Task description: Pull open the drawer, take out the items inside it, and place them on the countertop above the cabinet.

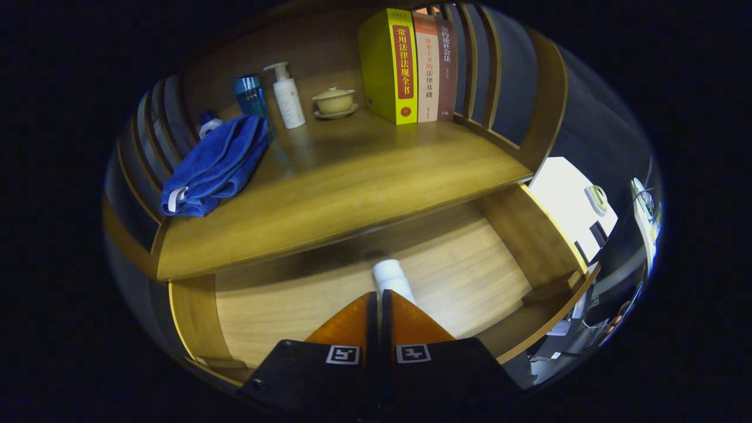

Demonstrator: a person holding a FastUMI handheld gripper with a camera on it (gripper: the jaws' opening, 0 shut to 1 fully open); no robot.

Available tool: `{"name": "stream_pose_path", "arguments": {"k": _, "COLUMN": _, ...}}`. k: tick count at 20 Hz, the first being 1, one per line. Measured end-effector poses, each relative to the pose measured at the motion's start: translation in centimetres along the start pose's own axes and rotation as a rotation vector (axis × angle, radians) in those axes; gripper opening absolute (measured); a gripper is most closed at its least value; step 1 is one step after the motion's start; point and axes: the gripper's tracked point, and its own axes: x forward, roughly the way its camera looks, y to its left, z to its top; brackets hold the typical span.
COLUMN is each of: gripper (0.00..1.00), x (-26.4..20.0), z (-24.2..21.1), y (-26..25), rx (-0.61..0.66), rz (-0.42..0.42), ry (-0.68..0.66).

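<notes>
Tongs (380, 299) hang over the open drawer (470, 276), fingers nearly together, the white bottle (392, 277) just beyond them; whether they grip it I cannot tell.

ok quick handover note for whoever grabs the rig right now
Gripper: fingers nearly closed over the open drawer, with the white bottle at and just beyond their tips; whether they grip it cannot be told.
Countertop: blue towel, blue bottle, white pump bottle, lidded cup on a saucer, books.
Done: drawer pulled open.
Left: lift the white bottle out, set it on the countertop.
</notes>
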Motion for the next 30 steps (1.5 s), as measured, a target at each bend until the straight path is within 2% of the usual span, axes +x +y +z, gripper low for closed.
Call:
{"name": "stream_pose_path", "arguments": {"k": 4, "gripper": 0.09, "x": 1.2, "z": -0.5, "y": 0.4, "rx": -0.022, "rz": 0.028, "ry": 0.061}}
{"name": "stream_pose_path", "arguments": {"k": 8, "gripper": 0.45, "x": 2.5, "z": -0.7, "y": -2.4, "rx": -0.03, "rz": -0.019, "ry": 0.109}}
{"name": "stream_pose_path", "arguments": {"k": 12, "gripper": 0.46, "x": 3.6, "z": -0.2, "y": -4.9, "rx": 0.028, "rz": -0.023, "ry": 0.136}}
{"name": "stream_pose_path", "arguments": {"k": 13, "gripper": 0.57, "x": 3.9, "z": -0.2, "y": -4.9, "rx": 0.046, "rz": -0.004, "ry": 0.149}}
{"name": "stream_pose_path", "arguments": {"k": 17, "gripper": 0.89, "x": 5.5, "z": -0.3, "y": -4.3, "rx": 0.031, "rz": 0.067, "ry": 0.195}}
{"name": "stream_pose_path", "arguments": {"k": 18, "gripper": 0.9, "x": 6.0, "z": -0.4, "y": -4.0, "rx": 0.024, "rz": 0.076, "ry": 0.21}}
{"name": "stream_pose_path", "arguments": {"k": 22, "gripper": 0.93, "x": 7.9, "z": -1.6, "y": -2.7, "rx": 0.011, "rz": 0.111, "ry": 0.277}}
{"name": "stream_pose_path", "arguments": {"k": 24, "gripper": 0.93, "x": 8.1, "z": -2.5, "y": -2.9, "rx": 0.001, "rz": 0.089, "ry": 0.334}}
{"name": "stream_pose_path", "arguments": {"k": 28, "gripper": 0.62, "x": 7.7, "z": -1.4, "y": -3.6, "rx": -0.018, "rz": 0.038, "ry": 0.309}}
{"name": "stream_pose_path", "arguments": {"k": 30, "gripper": 0.49, "x": 8.0, "z": -1.5, "y": -4.0, "rx": 0.074, "rz": 0.017, "ry": 0.257}}
